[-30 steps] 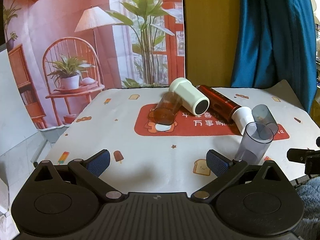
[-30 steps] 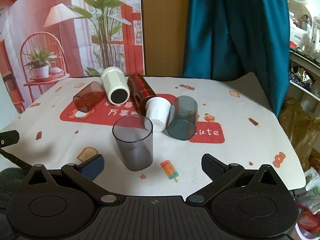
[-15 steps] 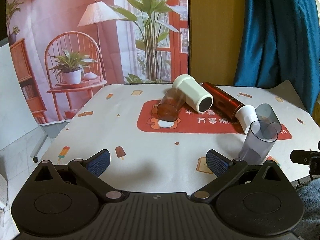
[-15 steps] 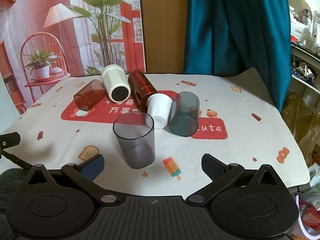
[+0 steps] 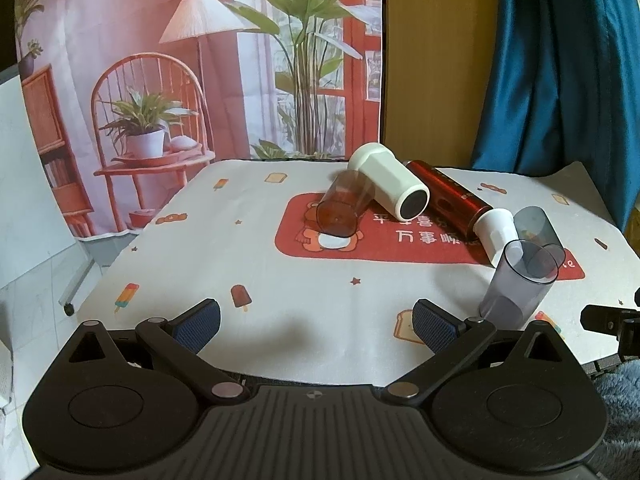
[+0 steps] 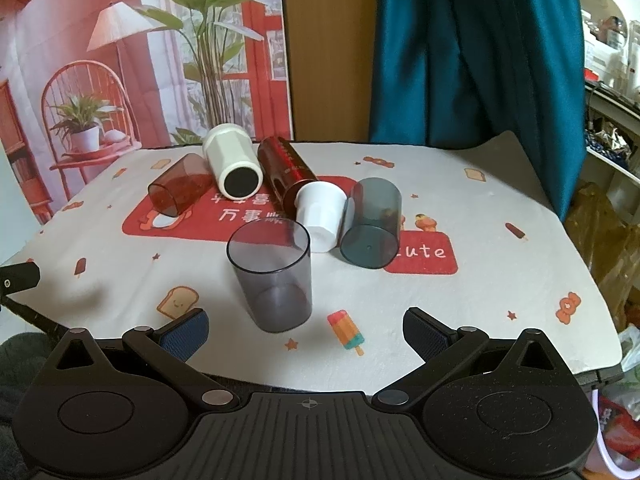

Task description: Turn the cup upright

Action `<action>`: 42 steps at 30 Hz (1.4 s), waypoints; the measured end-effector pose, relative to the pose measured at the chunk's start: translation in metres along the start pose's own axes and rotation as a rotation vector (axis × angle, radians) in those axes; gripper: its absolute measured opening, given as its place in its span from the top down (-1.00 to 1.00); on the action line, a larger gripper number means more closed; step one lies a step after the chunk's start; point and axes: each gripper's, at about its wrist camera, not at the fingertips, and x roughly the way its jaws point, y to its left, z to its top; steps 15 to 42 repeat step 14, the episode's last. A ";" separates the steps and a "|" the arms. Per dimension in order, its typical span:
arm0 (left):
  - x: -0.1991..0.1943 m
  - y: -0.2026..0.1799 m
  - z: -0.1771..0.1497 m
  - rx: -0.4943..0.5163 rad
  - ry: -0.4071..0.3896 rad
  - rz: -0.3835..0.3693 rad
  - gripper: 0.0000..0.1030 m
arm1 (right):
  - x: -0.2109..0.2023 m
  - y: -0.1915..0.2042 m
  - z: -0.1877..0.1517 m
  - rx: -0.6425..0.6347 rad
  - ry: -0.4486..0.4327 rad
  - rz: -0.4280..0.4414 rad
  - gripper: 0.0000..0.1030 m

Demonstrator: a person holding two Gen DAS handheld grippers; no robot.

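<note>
A grey see-through cup (image 6: 272,276) stands upright on the cloth, just ahead of my open, empty right gripper (image 6: 304,330); it also shows at the right of the left wrist view (image 5: 516,284). Behind it lie a dark teal cup (image 6: 372,222), a small white cup (image 6: 320,214), a red metal bottle (image 6: 286,170), a white cup (image 6: 234,168) and a brown see-through cup (image 6: 180,188), all on their sides. My left gripper (image 5: 316,322) is open and empty near the table's front edge, well short of the brown cup (image 5: 344,210).
The patterned tablecloth (image 6: 480,280) covers the table; its right edge drops off near shelves and bags. A printed backdrop (image 5: 160,60) and a blue curtain (image 6: 472,52) stand behind. The other gripper's tip shows at the right edge of the left wrist view (image 5: 612,318).
Both grippers have drawn back and risen slightly, so the cups sit a little farther away. No object on the table has moved. Both grippers stay open.
</note>
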 end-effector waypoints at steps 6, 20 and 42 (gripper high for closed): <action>-0.001 0.000 -0.001 -0.004 -0.006 -0.010 -1.00 | 0.001 -0.002 0.001 0.004 0.005 0.003 -0.99; -0.001 -0.001 -0.001 -0.009 -0.017 -0.012 -1.00 | 0.002 -0.002 0.000 0.001 0.010 0.004 -0.99; -0.001 -0.001 -0.001 -0.009 -0.017 -0.012 -1.00 | 0.002 -0.002 0.000 0.001 0.010 0.004 -0.99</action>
